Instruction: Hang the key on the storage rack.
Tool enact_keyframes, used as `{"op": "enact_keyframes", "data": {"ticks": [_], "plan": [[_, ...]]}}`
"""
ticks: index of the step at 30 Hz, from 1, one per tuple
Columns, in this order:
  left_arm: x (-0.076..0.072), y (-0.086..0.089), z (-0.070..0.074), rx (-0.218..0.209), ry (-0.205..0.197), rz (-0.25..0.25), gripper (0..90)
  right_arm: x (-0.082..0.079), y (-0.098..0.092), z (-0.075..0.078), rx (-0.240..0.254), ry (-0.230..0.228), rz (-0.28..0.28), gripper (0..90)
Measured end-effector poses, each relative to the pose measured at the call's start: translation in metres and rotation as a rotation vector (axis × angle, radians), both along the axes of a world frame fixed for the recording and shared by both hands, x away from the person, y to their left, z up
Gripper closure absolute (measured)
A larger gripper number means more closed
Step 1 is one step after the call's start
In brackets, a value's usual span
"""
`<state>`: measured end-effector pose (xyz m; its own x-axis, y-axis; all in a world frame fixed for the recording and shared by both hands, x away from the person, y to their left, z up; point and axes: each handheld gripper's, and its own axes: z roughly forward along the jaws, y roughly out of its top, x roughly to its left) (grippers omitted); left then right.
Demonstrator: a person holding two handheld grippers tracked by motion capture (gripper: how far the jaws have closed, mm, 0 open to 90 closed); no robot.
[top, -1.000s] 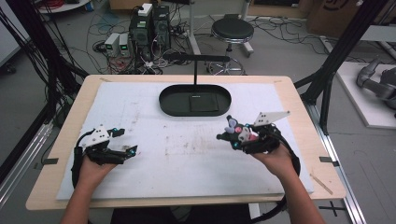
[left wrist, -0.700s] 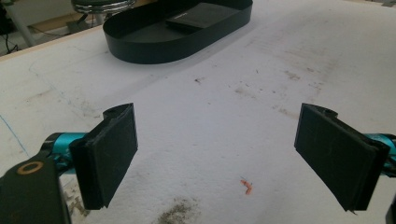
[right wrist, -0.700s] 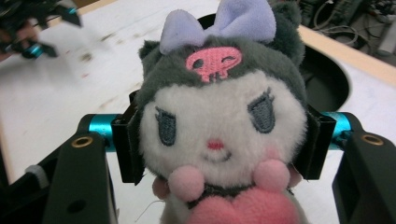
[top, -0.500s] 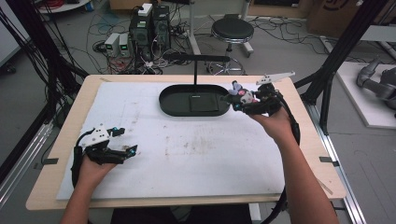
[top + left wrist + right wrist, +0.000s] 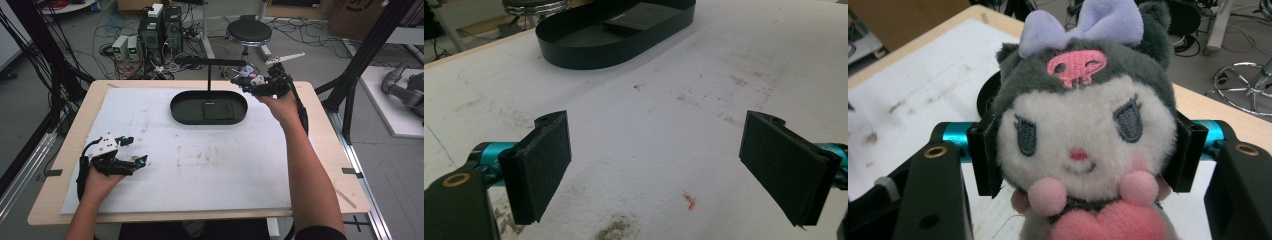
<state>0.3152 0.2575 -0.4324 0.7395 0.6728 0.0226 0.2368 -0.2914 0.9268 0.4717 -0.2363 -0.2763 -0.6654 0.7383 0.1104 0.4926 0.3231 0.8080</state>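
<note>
My right gripper (image 5: 248, 81) is shut on a small plush toy (image 5: 246, 74) and held up over the far right of the table. Its tip is beside the right end of the hanger bar (image 5: 210, 61) of a black stand. In the right gripper view the plush toy (image 5: 1083, 125) has a grey hood, a lavender bow, a pink skull patch and a white face, squeezed between both pads. The stand's post rises from a black oval tray (image 5: 180, 109). My left gripper (image 5: 136, 151) lies open on the white mat at the front left, with nothing between its pads (image 5: 544, 165).
The black oval tray (image 5: 574, 50) holds a flat dark square plate. A tiny orange scrap (image 5: 690, 201) lies on the mat by the left gripper. Beyond the table's far edge are a stool (image 5: 248, 32) and electronics boxes (image 5: 160, 27). Black frame posts flank both sides.
My right gripper has carried the plush toy from the mat's right middle, up and away to the stand's bar. The left gripper has stayed in place, open.
</note>
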Motion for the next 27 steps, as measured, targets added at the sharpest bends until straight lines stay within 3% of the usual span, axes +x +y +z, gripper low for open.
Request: {"op": "enact_keyframes", "data": {"ticks": [5,9,18,27], "plan": [[0.001,-0.001,-0.001,0.003,0.006,-0.001,13.4,0.015,0.004,0.000,0.033,0.017,-0.028,33.6],[0.001,-0.001,0.000,-0.001,0.004,-0.001,13.3,0.024,0.009,-0.001,0.016,0.037,-0.050,33.5],[0.002,0.002,0.001,-0.008,0.002,0.004,13.3,0.041,0.021,0.004,-0.020,0.005,-0.062,33.4],[0.003,0.002,0.001,-0.010,0.003,0.004,13.3,0.056,0.022,0.003,-0.019,0.039,-0.110,33.5]]}}
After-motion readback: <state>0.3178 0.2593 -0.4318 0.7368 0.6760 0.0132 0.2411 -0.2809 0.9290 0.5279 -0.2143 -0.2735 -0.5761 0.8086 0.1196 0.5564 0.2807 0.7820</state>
